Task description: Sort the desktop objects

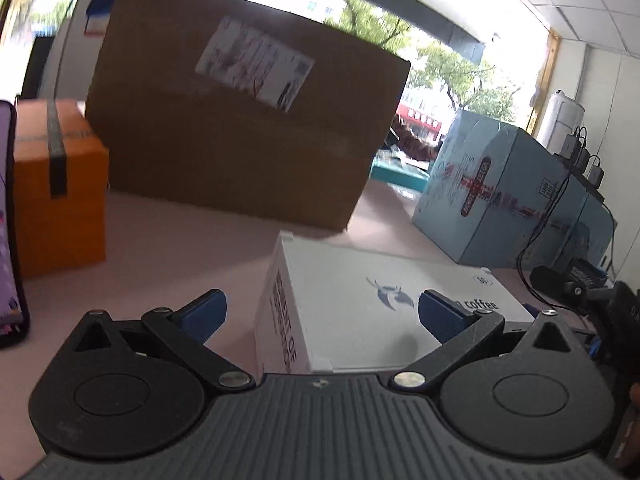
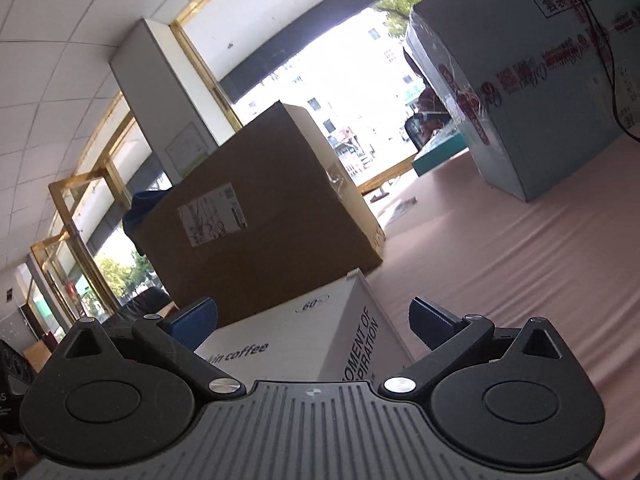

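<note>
Your left gripper (image 1: 322,314) and right gripper (image 2: 312,322), both spread wide, flank opposite ends of the white coffee box (image 1: 372,316) on the worktop (image 2: 520,264), seemingly neither touching it.

— Behind the pink surface (image 2: 520,272)?
— Bright windows (image 2: 344,72), gold-framed; green trees (image 1: 452,68) outside; a white pillar (image 2: 160,92); tiled ceiling (image 2: 60,32).
— To the far right?
— White appliance (image 1: 564,120); black chargers (image 1: 588,160), cables (image 1: 540,224) trailing down.
</note>
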`<state>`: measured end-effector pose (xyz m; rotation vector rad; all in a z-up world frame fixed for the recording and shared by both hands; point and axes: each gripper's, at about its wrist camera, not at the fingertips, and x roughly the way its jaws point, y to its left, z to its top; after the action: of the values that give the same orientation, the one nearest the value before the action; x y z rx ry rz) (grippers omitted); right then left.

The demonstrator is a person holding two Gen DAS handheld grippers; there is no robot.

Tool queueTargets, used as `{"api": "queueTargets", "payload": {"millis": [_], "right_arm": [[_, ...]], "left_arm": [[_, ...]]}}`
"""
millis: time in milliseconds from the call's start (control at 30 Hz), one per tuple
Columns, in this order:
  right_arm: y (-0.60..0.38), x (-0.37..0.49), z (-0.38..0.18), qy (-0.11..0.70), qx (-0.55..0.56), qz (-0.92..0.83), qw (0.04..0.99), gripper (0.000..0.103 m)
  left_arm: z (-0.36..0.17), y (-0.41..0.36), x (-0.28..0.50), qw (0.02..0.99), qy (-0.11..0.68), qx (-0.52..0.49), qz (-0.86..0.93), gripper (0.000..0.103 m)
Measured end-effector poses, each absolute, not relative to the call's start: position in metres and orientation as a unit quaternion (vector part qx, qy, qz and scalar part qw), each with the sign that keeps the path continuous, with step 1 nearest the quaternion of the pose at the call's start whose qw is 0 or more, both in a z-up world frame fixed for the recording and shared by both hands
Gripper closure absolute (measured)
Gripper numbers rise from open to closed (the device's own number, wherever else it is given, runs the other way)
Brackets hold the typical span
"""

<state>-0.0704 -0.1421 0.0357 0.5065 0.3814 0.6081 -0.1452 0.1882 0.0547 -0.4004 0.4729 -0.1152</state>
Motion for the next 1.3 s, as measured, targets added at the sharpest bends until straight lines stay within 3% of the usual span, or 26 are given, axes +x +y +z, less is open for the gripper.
{"api": "queueTargets", "payload": {"millis": [167,367,700,900,1300], "right_arm": [[-0.133,-0.064,0.025,0.261,0.243,0.312,0.880,0.000],[-0.130,-0.065,0.021,0.295,0.246,0.331,0.862,0.000],[-0.110,-0.065,0.029,0.296,0.242,0.307,0.871,0.000],[-0.086,-0.054,0.035,0.296,0.240,0.314,0.870,0.010],[-0.017,-0.018,0.039,0.310,0.234,0.349,0.853,0.012]], "left_arm": [[0.044,0.203,-0.135,0.920,0.270,-0.272,-0.082,0.000],[0.045,0.190,-0.133,0.919,0.280,-0.256,-0.107,0.000],[0.055,0.180,-0.124,0.939,0.261,-0.217,-0.056,0.000],[0.064,0.195,-0.126,0.950,0.237,-0.201,-0.017,0.000],[0.072,0.245,-0.123,0.960,0.199,-0.188,0.066,0.000]]}}
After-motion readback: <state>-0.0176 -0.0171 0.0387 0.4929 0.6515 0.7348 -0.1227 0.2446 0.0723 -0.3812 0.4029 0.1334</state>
